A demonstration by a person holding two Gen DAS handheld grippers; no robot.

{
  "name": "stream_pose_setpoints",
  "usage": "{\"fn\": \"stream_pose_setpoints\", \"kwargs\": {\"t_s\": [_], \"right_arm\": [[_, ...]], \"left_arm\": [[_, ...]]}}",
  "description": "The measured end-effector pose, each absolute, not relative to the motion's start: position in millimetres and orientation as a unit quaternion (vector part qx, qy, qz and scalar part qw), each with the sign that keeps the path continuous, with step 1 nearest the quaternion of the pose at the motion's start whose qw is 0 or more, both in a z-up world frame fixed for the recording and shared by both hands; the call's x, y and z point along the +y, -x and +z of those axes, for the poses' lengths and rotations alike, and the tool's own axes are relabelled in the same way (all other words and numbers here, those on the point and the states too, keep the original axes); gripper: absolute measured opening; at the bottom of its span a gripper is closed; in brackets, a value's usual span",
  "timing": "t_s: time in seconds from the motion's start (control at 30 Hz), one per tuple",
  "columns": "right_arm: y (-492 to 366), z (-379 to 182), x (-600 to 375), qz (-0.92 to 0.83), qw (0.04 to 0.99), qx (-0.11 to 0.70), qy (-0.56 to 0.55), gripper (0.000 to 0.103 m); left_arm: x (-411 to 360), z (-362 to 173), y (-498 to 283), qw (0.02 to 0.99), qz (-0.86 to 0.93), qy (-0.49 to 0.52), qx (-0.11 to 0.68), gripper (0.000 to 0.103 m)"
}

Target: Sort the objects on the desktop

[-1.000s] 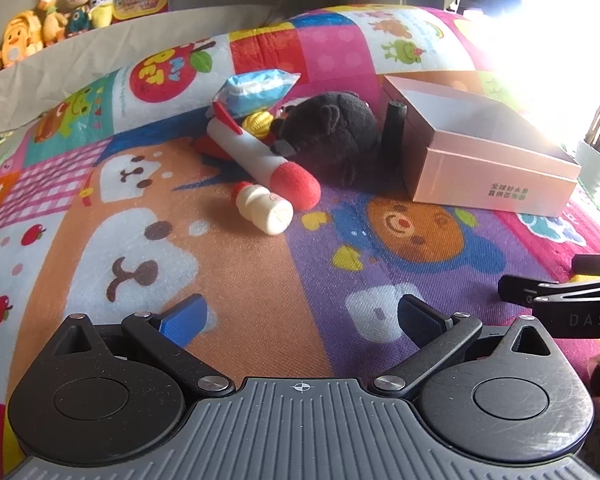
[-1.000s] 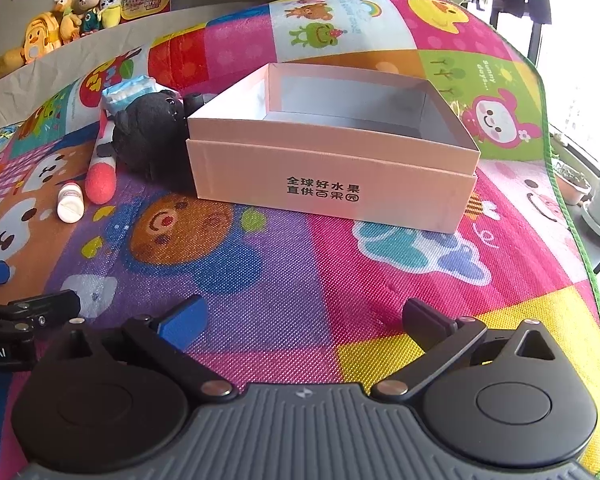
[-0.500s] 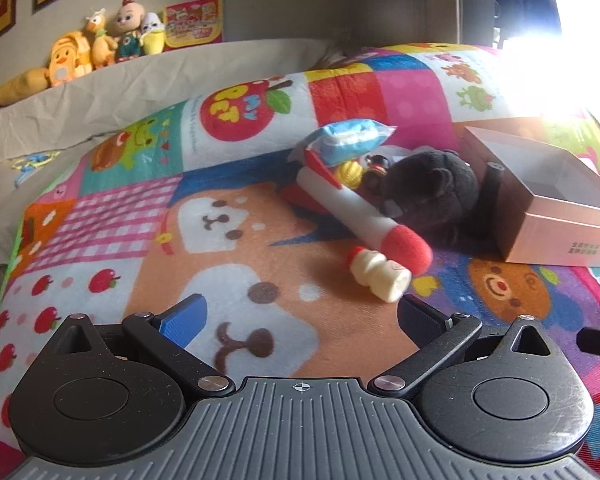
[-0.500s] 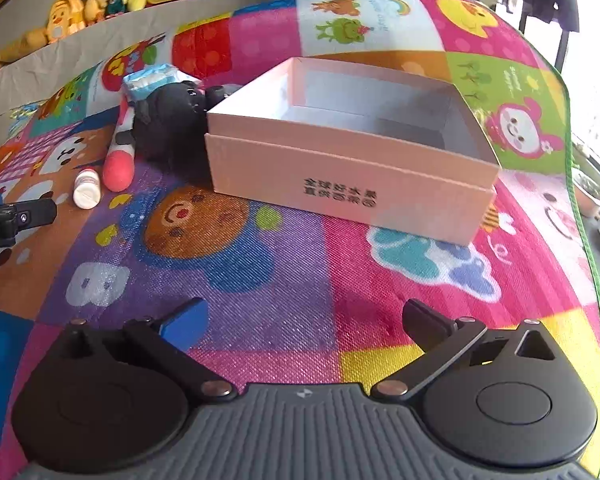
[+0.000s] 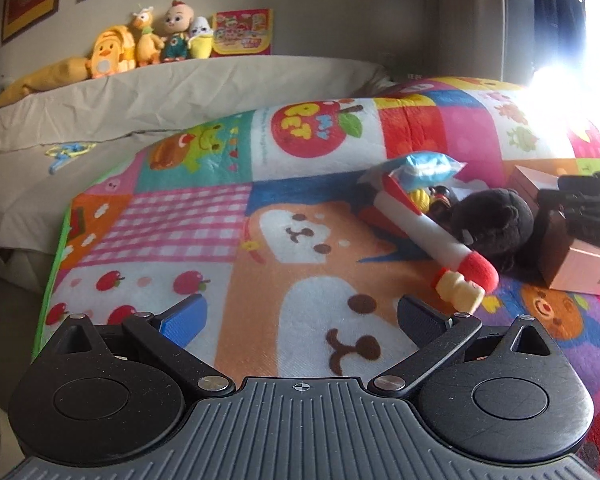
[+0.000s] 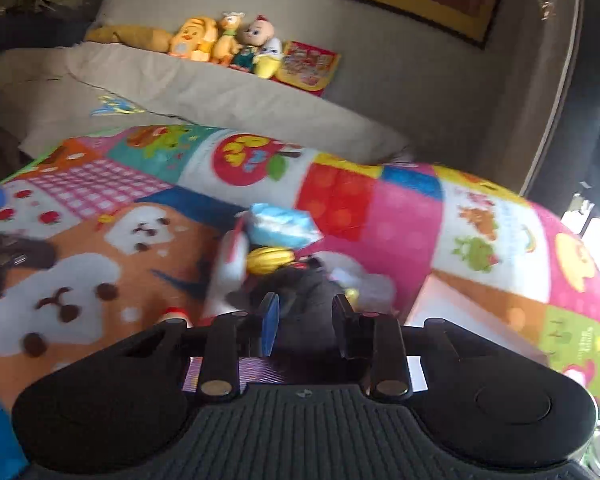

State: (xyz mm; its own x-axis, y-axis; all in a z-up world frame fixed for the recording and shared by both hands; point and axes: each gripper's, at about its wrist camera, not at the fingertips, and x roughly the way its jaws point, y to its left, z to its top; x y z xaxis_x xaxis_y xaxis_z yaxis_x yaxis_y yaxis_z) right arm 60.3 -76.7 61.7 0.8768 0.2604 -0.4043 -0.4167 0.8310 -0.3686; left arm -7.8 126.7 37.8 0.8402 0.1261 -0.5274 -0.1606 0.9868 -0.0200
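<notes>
Left wrist view has the left gripper (image 5: 300,314) released, fingers spread wide with nothing between them, hovering above the colourful play mat (image 5: 260,272). Near the mat's right edge the toys lie heaped: a black plush toy (image 5: 494,226) against the pink box (image 5: 580,268), a white foam rocket with a red tip (image 5: 428,232) and a small pale bottle (image 5: 460,292) touching that tip, a blue packet (image 5: 428,166) behind. From the right wrist, blurred, the right gripper (image 6: 306,322) is closing, its fingers either side of the plush; whether they press it, I cannot tell.
</notes>
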Motion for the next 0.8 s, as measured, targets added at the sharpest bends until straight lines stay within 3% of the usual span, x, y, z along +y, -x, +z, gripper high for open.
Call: {"fn": "stream_pose_setpoints", "kwargs": {"t_s": [0.23,0.3,0.33,0.6,0.8], "right_arm": [[-117,54,-97,0.159,0.934,0.23,0.222,0.028],[-123,52,-96,0.164,0.932,0.242,0.214,0.017],[-122,54,-98,0.165,0.932,0.246,0.207,0.017],[-48,90,-152,0.251,0.928,0.265,0.076,0.016],[-4,61,-216,0.235,0.914,0.332,0.006,0.019]], "left_arm": [[99,33,-2,0.96,0.003,0.047,0.275,0.103],[93,32,-2,0.959,-0.004,0.042,0.28,0.103],[91,30,-2,0.958,-0.005,0.038,0.283,0.103],[79,25,6,0.95,-0.028,0.046,0.308,0.103],[41,29,13,0.947,-0.088,0.013,0.31,0.103]]}}
